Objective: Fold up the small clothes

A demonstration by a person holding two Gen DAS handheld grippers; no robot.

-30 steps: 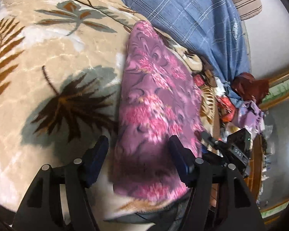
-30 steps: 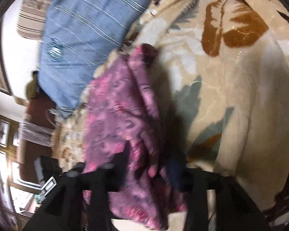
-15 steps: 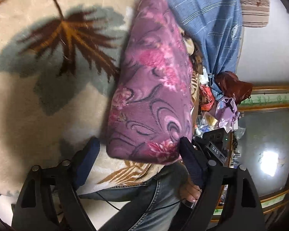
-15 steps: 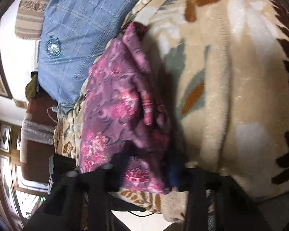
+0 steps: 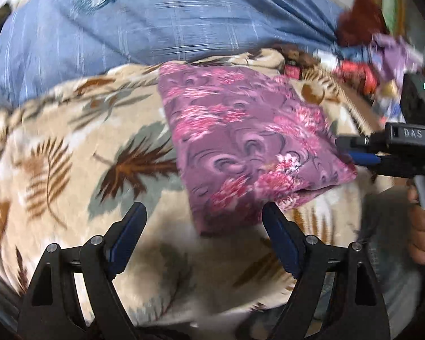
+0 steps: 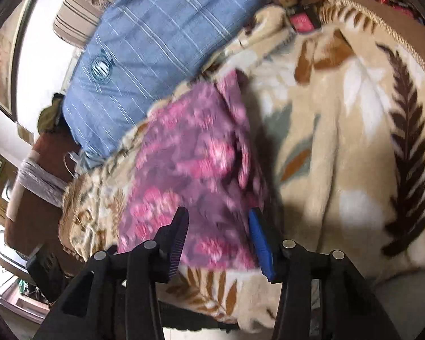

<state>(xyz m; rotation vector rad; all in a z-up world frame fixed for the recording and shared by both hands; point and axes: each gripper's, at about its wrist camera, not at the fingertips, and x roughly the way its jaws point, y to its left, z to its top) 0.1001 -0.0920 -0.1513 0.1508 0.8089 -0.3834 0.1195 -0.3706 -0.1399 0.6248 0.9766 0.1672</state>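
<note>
A purple garment with pink flowers (image 5: 240, 141) lies folded flat on the beige leaf-patterned blanket (image 5: 70, 155). My left gripper (image 5: 201, 215) hovers at its near corner with the jaws wide and closing; no pad touches the cloth. My right gripper (image 5: 351, 150) reaches in from the right at the garment's right corner, with a hand (image 5: 422, 226) on its handle. In the right wrist view the garment (image 6: 189, 164) fills the gap between the fingers of the right gripper (image 6: 218, 226). Its jaws are opening and the pads do not press the cloth.
A blue checked quilt (image 5: 155, 22) lies bunched along the far side of the blanket (image 6: 340, 141). A heap of mixed clothes (image 5: 382, 56) sits at the far right. A striped pillow (image 6: 79, 14) lies behind the quilt (image 6: 155, 42). The blanket edge drops off just below both grippers.
My left gripper backed off the garment and rolled, so it sees the cloth from another side. The right jaws, pinched on the garment's edge half a second ago, have spread.
</note>
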